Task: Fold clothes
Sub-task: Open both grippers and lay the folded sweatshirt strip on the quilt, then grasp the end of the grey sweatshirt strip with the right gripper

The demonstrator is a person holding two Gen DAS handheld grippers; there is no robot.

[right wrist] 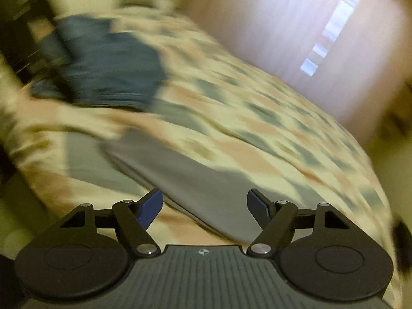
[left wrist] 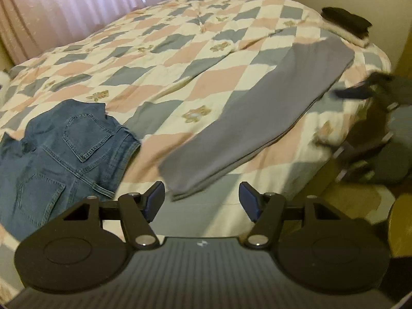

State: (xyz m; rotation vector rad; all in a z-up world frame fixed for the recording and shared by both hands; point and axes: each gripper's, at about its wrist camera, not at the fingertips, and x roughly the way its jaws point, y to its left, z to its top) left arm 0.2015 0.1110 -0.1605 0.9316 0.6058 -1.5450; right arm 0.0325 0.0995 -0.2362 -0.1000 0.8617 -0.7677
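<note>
A long grey garment [left wrist: 260, 118] lies folded flat and diagonal across the patchwork quilt [left wrist: 159, 51]. My left gripper [left wrist: 202, 199] is open just before the garment's near end, nothing between its fingers. Crumpled blue jeans [left wrist: 59, 152] lie at the left, back pockets up. My right gripper [left wrist: 360, 91] shows as a dark blur at the bed's right edge, near the garment's far end. In the blurred right wrist view my right gripper [right wrist: 204, 207] is open over the grey garment [right wrist: 195, 180], holding nothing; the jeans [right wrist: 108, 64] lie beyond.
Dark folded items [left wrist: 346, 22] sit on a pale cloth at the bed's far right corner. Pink curtains [left wrist: 64, 5] hang behind the bed. The bed's near edge runs just ahead of my left gripper. A wall and bright window strip [right wrist: 334, 25] lie past the bed.
</note>
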